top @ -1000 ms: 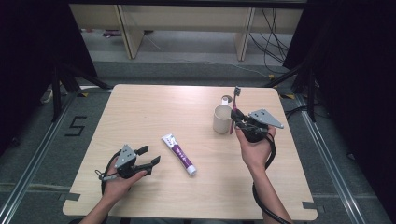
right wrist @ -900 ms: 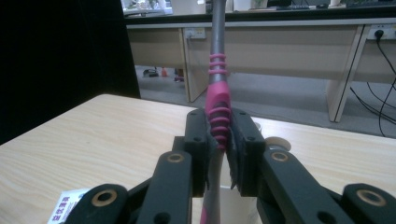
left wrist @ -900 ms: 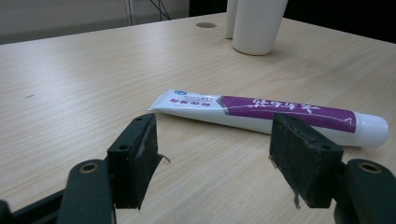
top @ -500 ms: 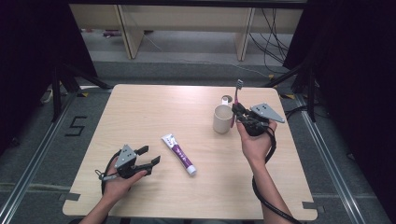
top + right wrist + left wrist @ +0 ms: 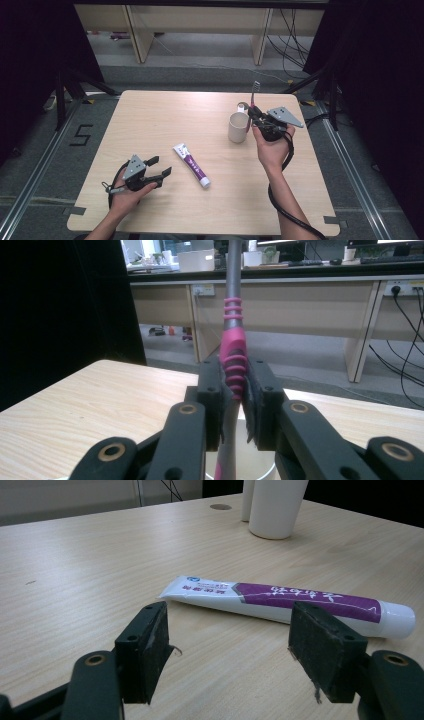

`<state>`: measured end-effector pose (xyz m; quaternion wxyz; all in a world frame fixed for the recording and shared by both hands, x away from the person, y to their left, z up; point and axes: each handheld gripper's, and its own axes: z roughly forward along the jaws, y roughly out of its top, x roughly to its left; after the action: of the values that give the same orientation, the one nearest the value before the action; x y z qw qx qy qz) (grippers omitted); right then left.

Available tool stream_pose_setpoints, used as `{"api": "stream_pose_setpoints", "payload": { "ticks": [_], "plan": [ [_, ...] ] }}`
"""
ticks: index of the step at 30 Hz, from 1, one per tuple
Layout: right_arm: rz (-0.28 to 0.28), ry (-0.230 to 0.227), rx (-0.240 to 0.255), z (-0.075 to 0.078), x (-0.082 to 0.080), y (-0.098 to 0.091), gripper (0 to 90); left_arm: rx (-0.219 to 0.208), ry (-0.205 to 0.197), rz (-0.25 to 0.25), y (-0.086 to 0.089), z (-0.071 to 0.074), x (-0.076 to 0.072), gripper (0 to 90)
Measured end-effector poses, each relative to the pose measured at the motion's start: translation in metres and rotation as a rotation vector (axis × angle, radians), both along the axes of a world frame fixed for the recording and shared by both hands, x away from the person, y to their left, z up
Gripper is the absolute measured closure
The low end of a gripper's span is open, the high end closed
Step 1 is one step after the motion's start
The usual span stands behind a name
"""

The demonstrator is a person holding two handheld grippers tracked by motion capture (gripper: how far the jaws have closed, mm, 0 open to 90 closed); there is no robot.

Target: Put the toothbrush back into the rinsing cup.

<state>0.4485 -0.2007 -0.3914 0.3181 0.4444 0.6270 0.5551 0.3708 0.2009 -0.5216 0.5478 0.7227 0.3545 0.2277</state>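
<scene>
The right tongs (image 5: 253,116) are clamped on the pink grip of a toothbrush (image 5: 255,96), which stands upright with its bristle head at the top, directly over the white cup (image 5: 238,127). In the right gripper view the two black pads (image 5: 215,405) press on either side of the ribbed pink section of the handle, the grey shaft rising out of the top edge, and the lower end of the handle reaches down toward the cup's open mouth just beneath the jaws. Whether the tip is already inside the cup or touching it cannot be told. What else the cup holds cannot be made out from any angle.

The left tongs (image 5: 159,168) rest low on the worktop (image 5: 165,115) near the front left, jaws spread wide with nothing between them. A purple-and-white toothpaste tube (image 5: 191,165) lies flat on the wood just beyond them, cap end toward the person, well apart from the cup.

The left gripper view brings the tube (image 5: 290,604) close, lying crosswise ahead of the parted pads (image 5: 145,650), its white cap to the right, with the cup (image 5: 276,507) standing further back and a second pale cylinder just behind it. In the high view that small object sits beside the cup's far rim.
</scene>
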Motion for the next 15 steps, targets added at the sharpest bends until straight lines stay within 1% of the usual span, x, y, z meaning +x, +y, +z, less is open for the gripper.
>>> {"api": "stream_pose_setpoints", "payload": {
  "ticks": [1,3,4,6,9,11,12,13,14,15],
  "plan": [
    [0.001,0.006,0.006,0.0003,-0.0001,0.0006,79.2,0.000,0.001,0.000,0.0001,0.0000,0.0000,32.4],
    [-0.005,-0.012,-0.003,0.0005,0.0013,0.0002,79.3,0.002,0.001,0.000,0.0001,0.0001,-0.0001,32.4],
    [-0.005,-0.002,0.002,0.0007,0.0015,0.0004,79.2,0.002,0.001,0.000,0.0001,0.0001,-0.0001,32.4],
    [-0.005,-0.001,0.011,0.0009,0.0017,0.0010,79.2,0.002,0.000,0.000,0.0000,0.0001,-0.0001,32.4],
    [-0.009,-0.015,0.012,0.0023,0.0042,0.0013,79.2,0.002,-0.001,0.000,-0.0001,0.0001,-0.0001,32.4],
    [-0.007,-0.011,0.022,0.0032,0.0054,0.0024,79.2,0.002,-0.001,0.000,0.0000,0.0001,-0.0002,32.4],
    [-0.006,-0.019,0.015,0.0034,0.0065,0.0024,79.2,-0.008,-0.006,-0.007,-0.0002,-0.0005,0.0006,32.4],
    [-0.009,-0.026,0.018,0.0035,0.0077,0.0029,79.2,-0.007,-0.004,-0.006,-0.0001,-0.0004,0.0006,32.4],
    [-0.018,-0.015,0.024,0.0040,0.0074,0.0035,79.2,-0.004,-0.001,-0.006,0.0001,-0.0002,0.0006,32.4],
    [-0.014,-0.022,0.023,0.0040,0.0094,0.0033,79.2,-0.006,-0.001,-0.007,0.0001,-0.0003,0.0006,32.4]
  ]
}}
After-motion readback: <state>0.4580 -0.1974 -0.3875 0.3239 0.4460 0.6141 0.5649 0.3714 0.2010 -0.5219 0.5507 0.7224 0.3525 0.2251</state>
